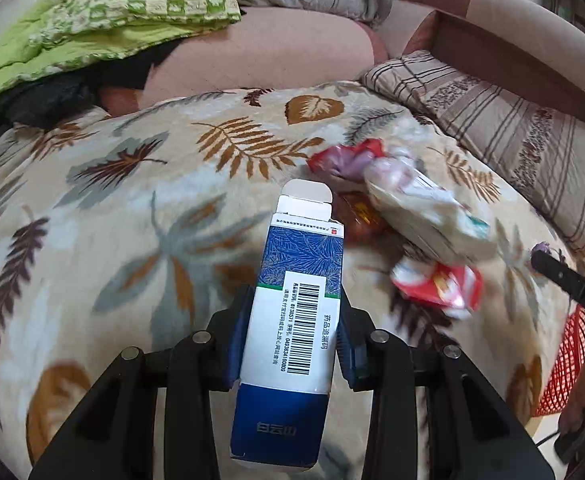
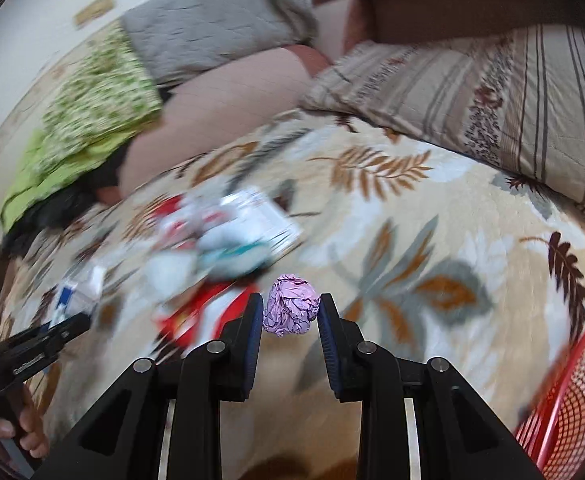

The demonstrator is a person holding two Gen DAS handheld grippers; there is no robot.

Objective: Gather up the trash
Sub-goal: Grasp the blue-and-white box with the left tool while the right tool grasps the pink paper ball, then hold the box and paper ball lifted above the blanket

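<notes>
My left gripper is shut on a blue and white medicine box with a barcode and an open flap, held above the leaf-patterned blanket. To its right lies a heap of trash: a red and purple wrapper, a white plastic packet and a red and white wrapper. My right gripper is shut on a crumpled purple paper ball. In the right wrist view the trash heap is blurred, and the left gripper shows at the left edge with the box.
A red mesh basket sits at the blanket's right edge, also seen as the basket in the left wrist view. A striped pillow, a green checked quilt and a grey quilt lie behind. A hand grips the left handle.
</notes>
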